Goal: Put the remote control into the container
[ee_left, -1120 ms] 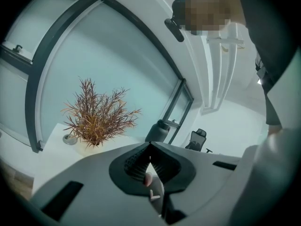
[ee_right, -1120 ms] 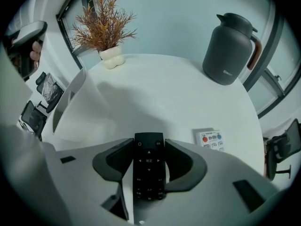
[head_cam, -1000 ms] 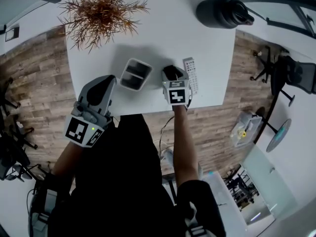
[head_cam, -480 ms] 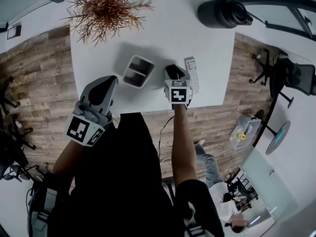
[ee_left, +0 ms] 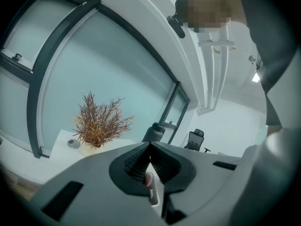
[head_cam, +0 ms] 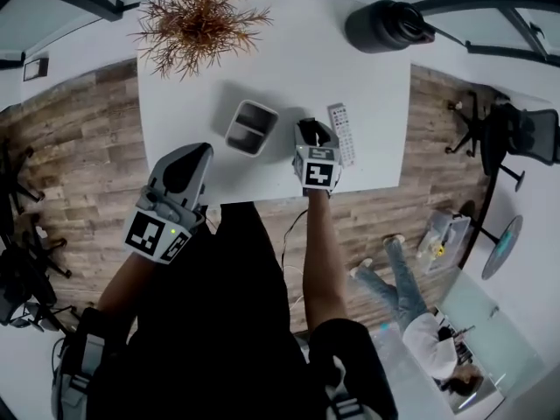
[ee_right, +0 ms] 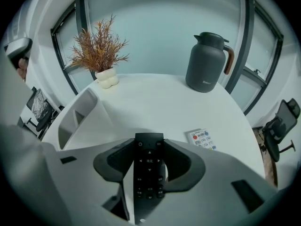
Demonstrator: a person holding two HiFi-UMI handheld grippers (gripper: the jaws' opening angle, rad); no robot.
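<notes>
From the head view, the white table [head_cam: 262, 68] holds a two-compartment container [head_cam: 252, 127] near its middle. The right gripper [head_cam: 308, 129] hovers just beside it, on the side where a white remote [head_cam: 341, 132] lies flat. The left gripper [head_cam: 185, 160] hangs back at the table's near edge, well apart from the container.

In the left gripper view its jaws are pressed together with nothing between them. They aim out over the table toward the dried plant [ee_left: 99, 121] and the dark jug [ee_left: 153, 132].

In the right gripper view the jaws pinch the black remote control [ee_right: 149, 168] by its long sides, button face up and its top end poking out ahead. The container sits off to the left with its openings in sight.

My worry is the drop. The remote is long and the compartments look narrow, so its leading end could catch on the rim or the divider. Nothing braces the container, so a nudge might slide or tip it. The pads grip smooth edges, and a steep tilt could let the remote slip out early.
</notes>
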